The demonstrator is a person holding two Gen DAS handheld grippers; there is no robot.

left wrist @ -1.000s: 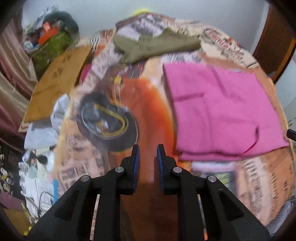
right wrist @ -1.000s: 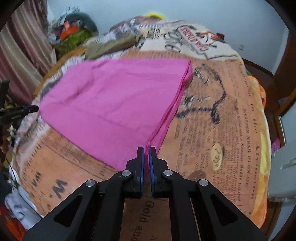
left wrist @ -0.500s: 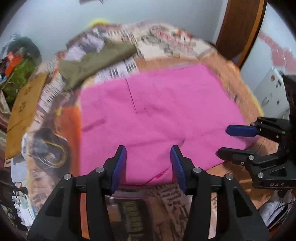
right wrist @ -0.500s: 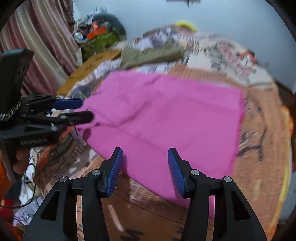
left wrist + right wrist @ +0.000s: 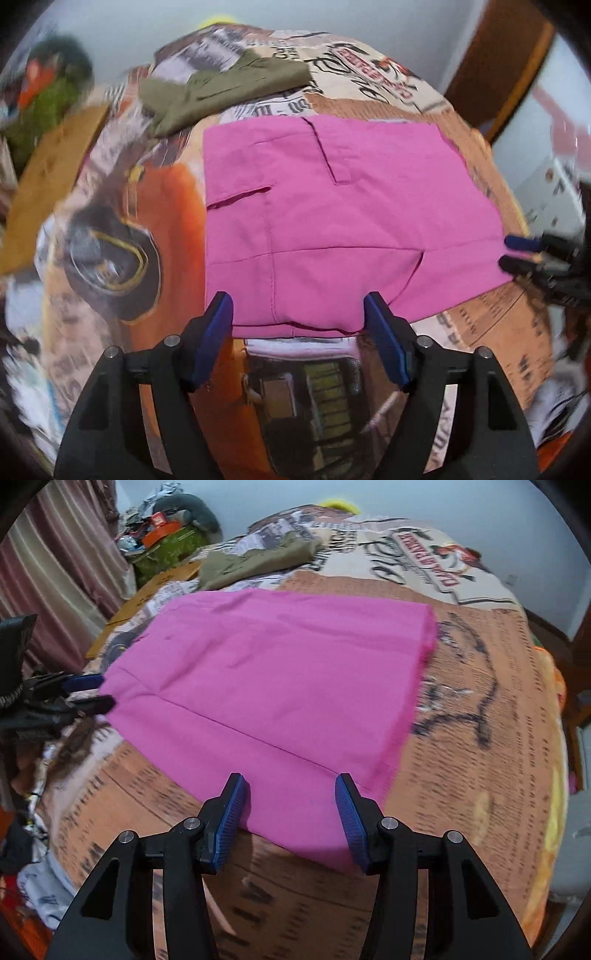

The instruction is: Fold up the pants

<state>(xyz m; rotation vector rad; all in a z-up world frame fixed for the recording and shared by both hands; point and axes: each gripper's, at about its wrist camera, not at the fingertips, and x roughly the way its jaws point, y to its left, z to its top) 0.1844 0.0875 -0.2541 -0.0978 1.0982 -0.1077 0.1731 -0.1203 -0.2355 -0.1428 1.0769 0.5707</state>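
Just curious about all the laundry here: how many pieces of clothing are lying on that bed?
2. The pink pants lie folded mid-bed, before both open grippers; an olive-green garment lies crumpled beyond them, near the far edge. The side clutter may hide more.

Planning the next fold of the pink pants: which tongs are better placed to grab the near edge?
Probably left. The left tongs straddle the pink pants hem, wide open; the right tongs sit over cloth inside the edge.

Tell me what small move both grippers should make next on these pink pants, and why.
Probably lower and shut each on the near hem. The pink pants lie flat, folded once; the left gripper and right gripper hover with jaws open at that edge, holding nothing.
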